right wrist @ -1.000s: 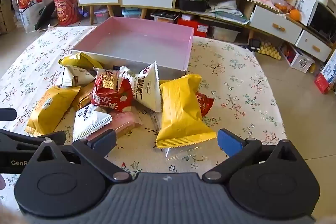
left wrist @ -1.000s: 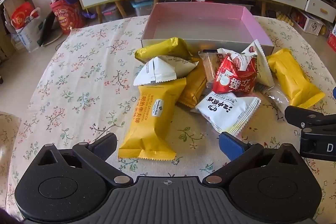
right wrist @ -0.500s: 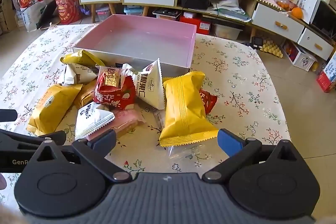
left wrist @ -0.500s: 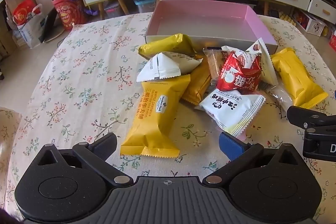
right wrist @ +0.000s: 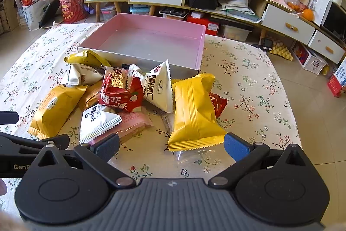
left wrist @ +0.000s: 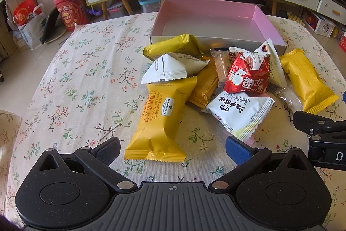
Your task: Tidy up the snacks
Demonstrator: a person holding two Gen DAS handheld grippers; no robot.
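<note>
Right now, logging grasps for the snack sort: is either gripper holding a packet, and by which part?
Nothing is held. The left gripper and right gripper are both open, each hovering short of a yellow packet.

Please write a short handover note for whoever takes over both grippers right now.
Left gripper: open, empty, facing the yellow waffle sandwich pack.
Right gripper: open, empty, facing the other yellow pack.
Pink box: empty, behind the pile on the floral tablecloth.
Done: nothing boxed.
Left: every snack, including the red pack and the white pack.
</note>
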